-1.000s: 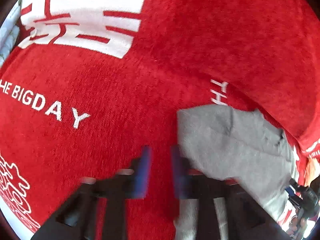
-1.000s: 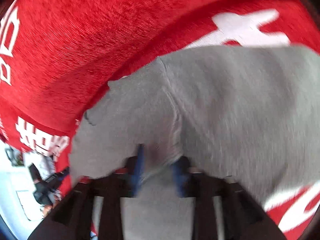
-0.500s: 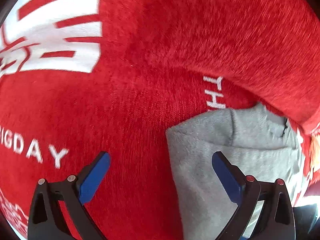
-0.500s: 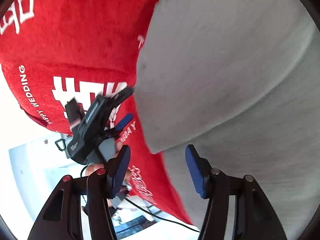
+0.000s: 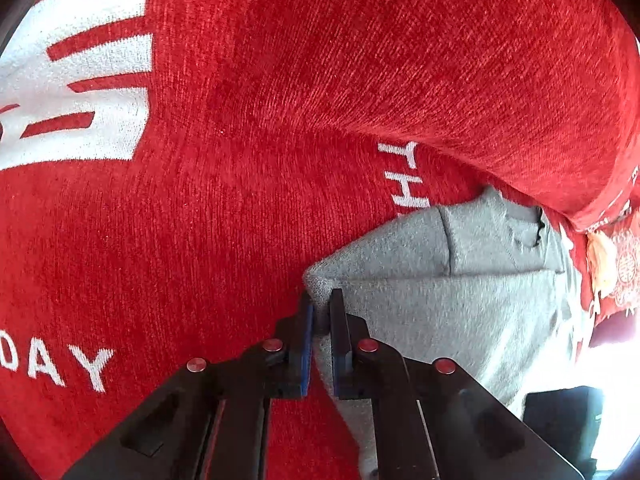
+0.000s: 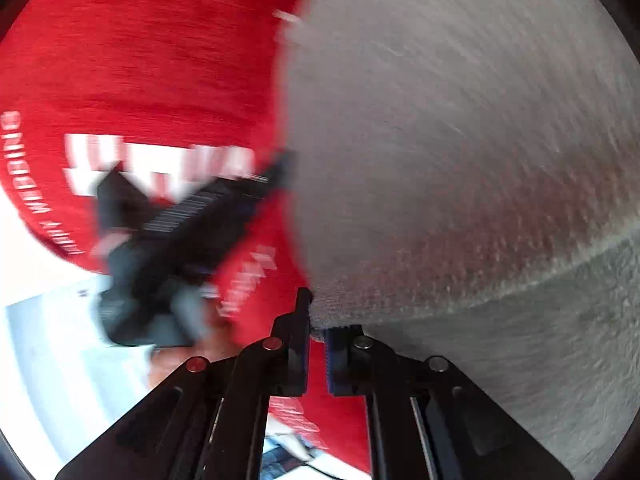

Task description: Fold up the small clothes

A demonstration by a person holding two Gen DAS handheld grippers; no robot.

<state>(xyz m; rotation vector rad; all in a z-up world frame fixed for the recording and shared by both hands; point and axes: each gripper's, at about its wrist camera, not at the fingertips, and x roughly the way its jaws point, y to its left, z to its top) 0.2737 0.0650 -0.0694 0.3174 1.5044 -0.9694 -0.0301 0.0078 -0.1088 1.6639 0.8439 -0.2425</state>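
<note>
Gripping both near corners of the grey garment, I hold this step as the start of a fold. The left gripper has just been closing and now pinches the garment's corner at the 9 o'clock end of its near edge, with cloth between the blue pads. The right gripper has likewise just been closing, and it clamps a folded hem at the 6 o'clock rim of its own view. The garment lies flat on a red blanket with white lettering; the cloth fills the 12-to-5 o'clock sector of the right wrist view.

Procedure, as I judge it: raise both corners together, keep the edge between them taut, and carry it toward 12 o'clock so that it lands square on the far edge. Uneven lift would skew the crease.

Clearances: the blanket rises in a thick ridge from 12 to 3 o'clock, just beyond the garment's far edge, and this limits forward travel. Open blanket lies from 8 to 11 o'clock. In the right wrist view the left gripper sits at 9 o'clock, blurred, so I keep the two tools apart.
</note>
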